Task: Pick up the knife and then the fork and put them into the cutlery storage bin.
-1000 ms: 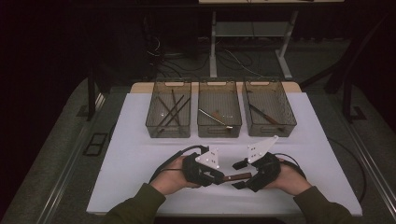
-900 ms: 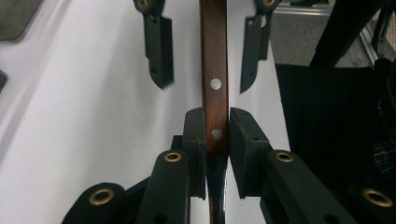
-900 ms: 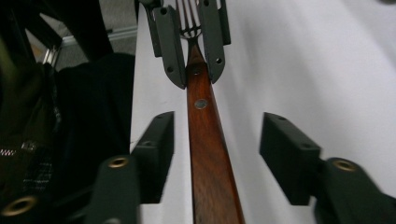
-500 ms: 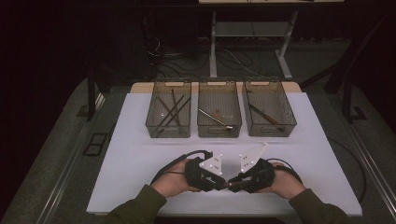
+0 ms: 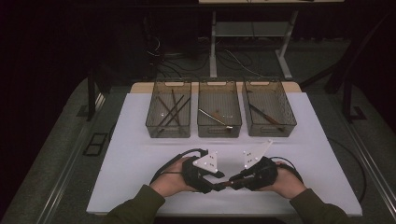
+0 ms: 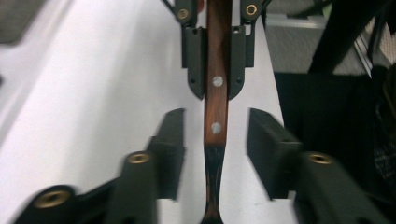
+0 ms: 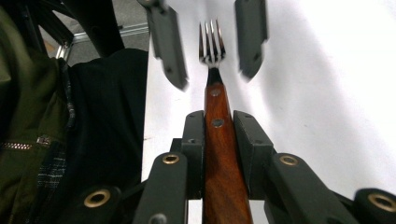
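A fork with a brown riveted wooden handle [image 7: 219,154] and steel tines [image 7: 211,39] lies level just above the white tabletop [image 5: 135,158]. My right gripper [image 7: 218,133] is shut on the handle, seen from the other side as the right gripper [image 6: 217,91]. My left gripper [image 6: 219,154] faces it, open, with its jaws either side of the fork's dark neck [image 6: 214,163] and not touching it. In the high view the left gripper [image 5: 218,183] and right gripper [image 5: 234,180] meet nose to nose near the table's front edge, the fork [image 5: 226,183] between them.
Three clear bins stand in a row at the back: the left bin [image 5: 168,132] holds several dark utensils, the middle bin [image 5: 219,132] a few pieces, the right bin [image 5: 272,132] one long utensil. A dark sleeve [image 7: 28,140] and the table's edge lie close by.
The two hands have drawn closer together and sunk slightly towards the front edge. The left gripper's open jaws now straddle the fork that the right gripper holds.
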`<action>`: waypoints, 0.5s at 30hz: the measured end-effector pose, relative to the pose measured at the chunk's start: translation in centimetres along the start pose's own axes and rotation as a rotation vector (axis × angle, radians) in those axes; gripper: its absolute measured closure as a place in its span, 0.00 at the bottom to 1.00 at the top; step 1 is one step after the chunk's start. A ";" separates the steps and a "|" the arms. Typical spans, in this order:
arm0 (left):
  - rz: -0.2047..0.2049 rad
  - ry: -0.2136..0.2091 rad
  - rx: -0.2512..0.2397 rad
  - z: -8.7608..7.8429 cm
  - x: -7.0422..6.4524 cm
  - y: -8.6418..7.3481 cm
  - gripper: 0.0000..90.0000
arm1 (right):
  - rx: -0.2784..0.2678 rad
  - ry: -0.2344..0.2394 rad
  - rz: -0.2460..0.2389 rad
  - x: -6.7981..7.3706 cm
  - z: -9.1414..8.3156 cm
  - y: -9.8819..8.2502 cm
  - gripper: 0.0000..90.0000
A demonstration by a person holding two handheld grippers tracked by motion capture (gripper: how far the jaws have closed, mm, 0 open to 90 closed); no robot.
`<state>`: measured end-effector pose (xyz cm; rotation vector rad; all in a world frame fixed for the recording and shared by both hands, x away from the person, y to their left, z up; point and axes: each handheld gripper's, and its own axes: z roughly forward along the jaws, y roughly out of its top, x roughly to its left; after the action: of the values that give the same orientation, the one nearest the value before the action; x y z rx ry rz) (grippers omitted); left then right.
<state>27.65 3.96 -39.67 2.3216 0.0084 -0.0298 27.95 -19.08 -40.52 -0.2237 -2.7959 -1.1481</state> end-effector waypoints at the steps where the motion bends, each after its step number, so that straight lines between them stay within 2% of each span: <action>1: -0.008 0.010 -0.011 -0.2 0.1 -0.2 0.57 | 0.000 -0.009 0.011 0.0 -0.2 0.0 0.83; 2: -0.017 0.024 -0.030 -0.5 0.0 -0.6 0.54 | 0.000 -0.013 0.012 0.0 -0.3 -0.1 0.83; 3: -0.049 0.037 -0.050 -0.7 0.0 -0.9 0.51 | -0.002 -0.023 0.014 0.0 -0.4 -0.2 0.83; 7: -0.122 0.097 -0.098 -1.5 0.1 -2.3 0.46 | -0.010 -0.062 0.026 -0.3 -1.0 -0.6 0.83; 12: -0.211 0.184 -0.165 -3.3 0.1 -4.0 0.39 | -0.037 -0.109 0.071 -0.8 -2.2 -1.0 0.83; 13: -0.227 0.203 -0.174 -3.7 0.1 -4.4 0.38 | -0.047 -0.116 0.090 -0.7 -2.4 -1.1 0.83; 15: -0.252 0.240 -0.182 -4.5 0.1 -5.3 0.35 | -0.051 -0.140 0.083 -1.1 -2.9 -1.3 0.83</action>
<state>27.76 10.83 -40.48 2.1161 0.4081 0.1175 28.94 -22.16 -39.55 -0.4365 -2.8471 -1.2308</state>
